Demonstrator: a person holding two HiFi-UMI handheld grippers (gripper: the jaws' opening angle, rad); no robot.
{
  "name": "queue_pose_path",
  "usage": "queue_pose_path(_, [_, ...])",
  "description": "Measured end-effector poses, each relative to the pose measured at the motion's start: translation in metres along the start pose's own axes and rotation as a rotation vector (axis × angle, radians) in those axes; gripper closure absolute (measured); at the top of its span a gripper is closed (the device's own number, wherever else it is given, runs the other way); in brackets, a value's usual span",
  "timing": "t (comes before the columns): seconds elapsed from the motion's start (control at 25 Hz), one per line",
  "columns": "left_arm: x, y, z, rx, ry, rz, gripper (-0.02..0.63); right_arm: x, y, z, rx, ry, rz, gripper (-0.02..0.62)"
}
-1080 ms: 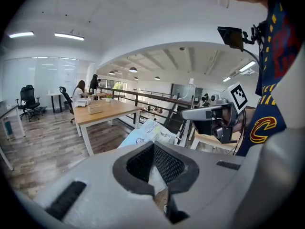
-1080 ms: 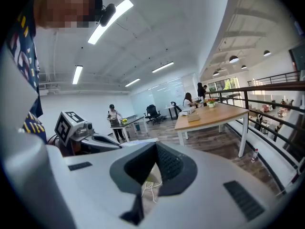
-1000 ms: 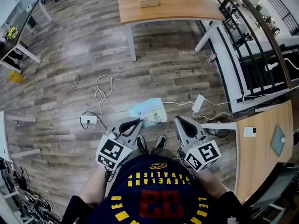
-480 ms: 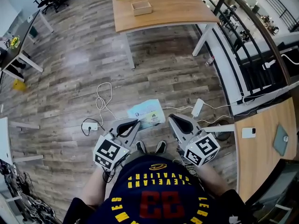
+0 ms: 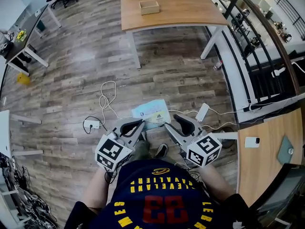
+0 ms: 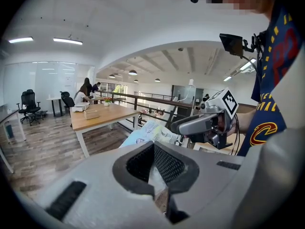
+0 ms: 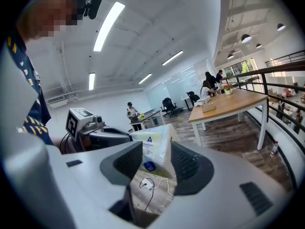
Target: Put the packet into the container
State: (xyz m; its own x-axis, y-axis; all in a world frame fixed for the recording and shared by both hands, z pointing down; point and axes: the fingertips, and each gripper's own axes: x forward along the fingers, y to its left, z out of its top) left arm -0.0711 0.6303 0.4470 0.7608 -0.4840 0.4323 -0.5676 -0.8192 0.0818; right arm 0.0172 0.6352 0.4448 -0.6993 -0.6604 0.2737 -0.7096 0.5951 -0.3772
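My left gripper [image 5: 139, 124] is shut on the near edge of a light blue and white packet [image 5: 151, 113], held up above the wooden floor in front of the person's feet. In the left gripper view the packet [image 6: 151, 131] sticks out past the closed pads. My right gripper [image 5: 173, 122] has just been opening. Its jaws now stand wide beside the packet's right edge. In the right gripper view the packet [image 7: 155, 144] shows between the spread pads, with a gap on each side. A small open wooden box [image 5: 149, 6] sits on the far table [image 5: 190, 11].
A white power strip [image 5: 92, 124] with a looped cable [image 5: 106, 97] and a white adapter [image 5: 202, 112] lie on the floor ahead. A black railing [image 5: 248, 42] runs down the right side. A desk [image 5: 267, 151] stands at the lower right. People sit beyond the far table [image 6: 86, 90].
The right gripper's jaws have gone from shut to wide open, and it has swung left towards the packet. The left gripper still holds the packet and has shifted slightly.
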Motion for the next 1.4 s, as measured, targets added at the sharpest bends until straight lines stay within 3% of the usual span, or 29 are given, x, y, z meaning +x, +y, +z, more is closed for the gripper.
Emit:
queue_pose_path(0.4, [0.030, 0.043, 0.013, 0.011, -0.022, -0.055, 0.600, 0.038, -0.034, 0.015, 0.000, 0.016, -0.035, 0.455])
queue_pose_path(0.88, [0.072, 0.158, 0.049, 0.007, -0.062, -0.163, 0.600, 0.135, -0.089, 0.077, -0.001, -0.007, -0.169, 0.576])
queue_pose_path(1.4, [0.087, 0.245, 0.058, -0.043, -0.079, -0.209, 0.600, 0.208, -0.108, 0.112, 0.023, 0.016, -0.206, 0.583])
